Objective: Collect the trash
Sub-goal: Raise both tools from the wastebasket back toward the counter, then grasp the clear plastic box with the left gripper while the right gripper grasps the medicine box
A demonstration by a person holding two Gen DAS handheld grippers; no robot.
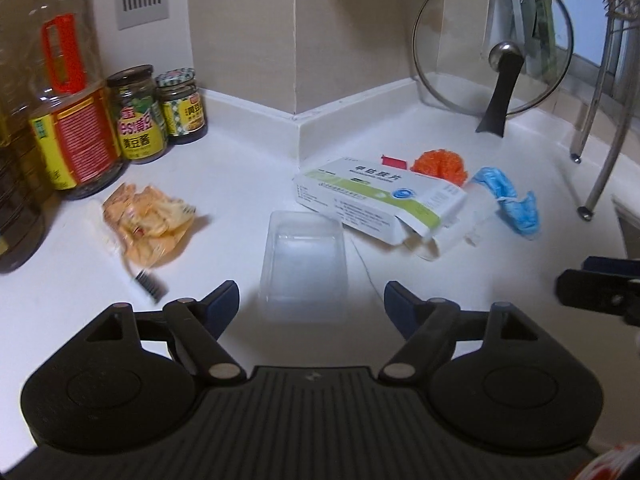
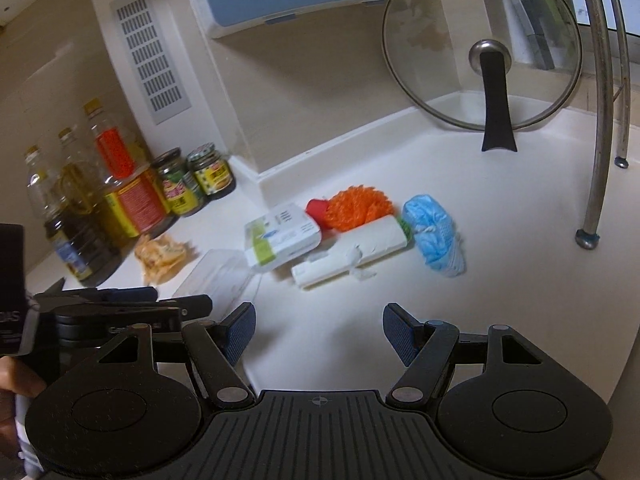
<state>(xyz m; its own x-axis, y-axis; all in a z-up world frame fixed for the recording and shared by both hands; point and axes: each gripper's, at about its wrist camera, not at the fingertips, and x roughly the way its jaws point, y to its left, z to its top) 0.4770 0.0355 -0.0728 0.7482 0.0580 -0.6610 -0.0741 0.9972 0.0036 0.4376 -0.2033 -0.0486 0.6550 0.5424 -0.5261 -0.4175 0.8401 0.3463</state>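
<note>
On the white counter lies a clear plastic tray, just ahead of my left gripper, which is open with nothing between its fingers. A crumpled orange wrapper lies to the tray's left. Beyond the tray are a white and green medicine box, an orange mesh scrubber and a crumpled blue cover. My right gripper is open and empty above the bare counter, short of the box, a white roll, the scrubber and the blue cover.
Oil bottles and two sauce jars stand at the left by the wall. A glass pan lid leans in the back right corner. Metal rack legs stand at the right. My left gripper's body shows at the right wrist view's left.
</note>
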